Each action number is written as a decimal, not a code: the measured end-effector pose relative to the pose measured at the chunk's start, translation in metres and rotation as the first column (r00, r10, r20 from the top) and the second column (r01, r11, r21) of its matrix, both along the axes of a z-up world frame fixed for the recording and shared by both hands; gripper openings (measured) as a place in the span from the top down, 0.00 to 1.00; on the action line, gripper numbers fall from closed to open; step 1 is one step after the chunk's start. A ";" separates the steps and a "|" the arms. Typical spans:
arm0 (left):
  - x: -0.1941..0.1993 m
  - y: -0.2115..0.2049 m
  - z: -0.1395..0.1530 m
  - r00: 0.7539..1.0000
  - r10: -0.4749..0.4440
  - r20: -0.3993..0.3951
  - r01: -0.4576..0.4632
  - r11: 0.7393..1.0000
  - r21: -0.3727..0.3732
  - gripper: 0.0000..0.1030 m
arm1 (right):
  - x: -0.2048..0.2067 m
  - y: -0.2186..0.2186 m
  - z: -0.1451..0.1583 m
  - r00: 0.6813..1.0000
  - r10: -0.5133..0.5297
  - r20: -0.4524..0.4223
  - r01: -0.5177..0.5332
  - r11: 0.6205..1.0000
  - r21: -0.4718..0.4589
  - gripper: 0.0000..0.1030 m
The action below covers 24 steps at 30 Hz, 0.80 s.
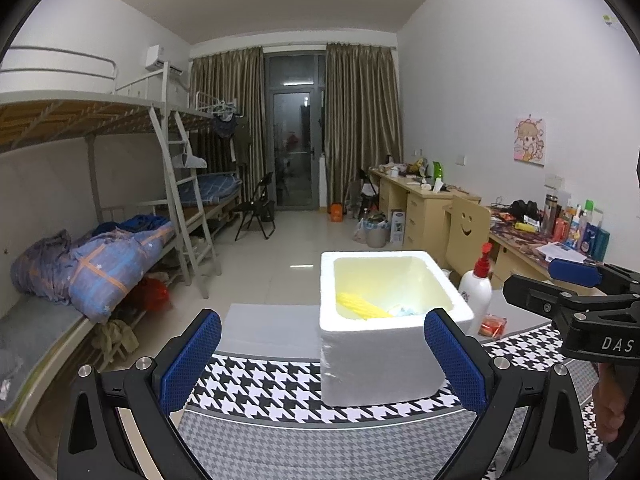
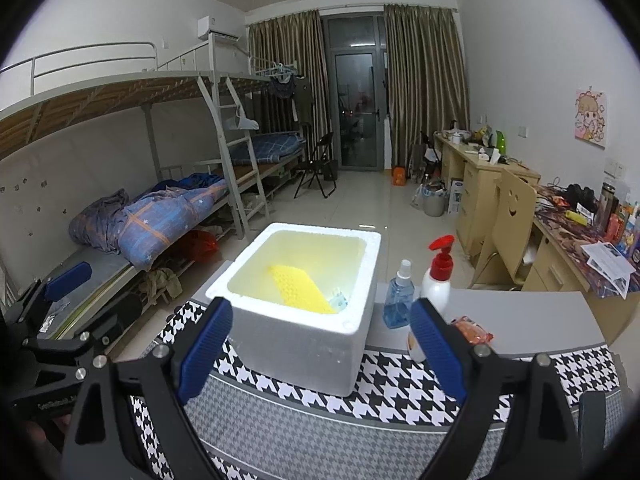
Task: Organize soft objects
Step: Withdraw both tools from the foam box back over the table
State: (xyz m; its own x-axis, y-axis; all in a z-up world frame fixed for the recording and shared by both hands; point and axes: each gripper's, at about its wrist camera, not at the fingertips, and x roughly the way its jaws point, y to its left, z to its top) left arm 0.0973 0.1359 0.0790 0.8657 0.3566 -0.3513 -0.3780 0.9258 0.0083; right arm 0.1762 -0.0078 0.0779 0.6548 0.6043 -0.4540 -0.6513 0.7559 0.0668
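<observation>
A white foam box (image 1: 376,360) (image 2: 296,340) stands on the houndstooth cloth (image 1: 272,384) (image 2: 404,388). Inside it lie a yellow sponge (image 1: 362,307) (image 2: 302,288) and a small pale blue soft item (image 1: 404,311) (image 2: 339,299). My left gripper (image 1: 322,354) is open just in front of the box with nothing between its blue pads. My right gripper (image 2: 322,350) is also open and empty, close to the box's near side. In the left wrist view the right gripper (image 1: 576,292) shows at the right edge; in the right wrist view the left gripper (image 2: 60,296) shows at the left edge.
To the right of the box stand a white pump bottle with a red top (image 1: 478,284) (image 2: 438,276), a blue spray bottle (image 2: 398,296) and a small orange packet (image 1: 493,326) (image 2: 472,330). A bunk bed (image 1: 100,264) runs along the left; desks (image 1: 532,252) line the right wall.
</observation>
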 end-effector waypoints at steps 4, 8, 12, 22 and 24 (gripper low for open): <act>-0.007 -0.008 0.002 1.000 -0.013 0.014 0.013 1.000 0.003 0.01 | -0.012 -0.010 0.000 1.000 -0.003 0.014 0.003 1.000 0.008 0.10; -0.013 -0.016 0.001 0.999 -0.037 0.019 0.037 0.999 -0.002 0.01 | -0.020 -0.021 0.000 1.000 -0.004 0.019 0.003 1.000 0.017 0.09; -0.015 -0.024 0.000 0.998 -0.055 0.022 0.055 0.999 -0.003 0.01 | -0.028 -0.030 -0.002 1.000 -0.007 0.026 0.006 1.000 0.020 0.09; -0.026 -0.048 0.001 0.992 -0.118 0.046 0.118 0.993 -0.003 0.01 | -0.046 -0.055 -0.001 0.999 -0.025 0.045 0.023 0.999 0.030 0.09; -0.028 -0.054 -0.001 0.990 -0.134 0.054 0.134 0.991 -0.002 0.01 | -0.049 -0.061 -0.002 0.998 -0.037 0.049 0.036 0.999 0.030 0.09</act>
State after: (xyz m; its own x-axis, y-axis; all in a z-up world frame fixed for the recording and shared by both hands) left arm 0.0696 0.0819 0.0785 0.9232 0.2344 -0.3045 -0.2504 0.9680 -0.0143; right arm 0.1267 -0.0684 0.0762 0.6979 0.5924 -0.4025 -0.6265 0.7773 0.0576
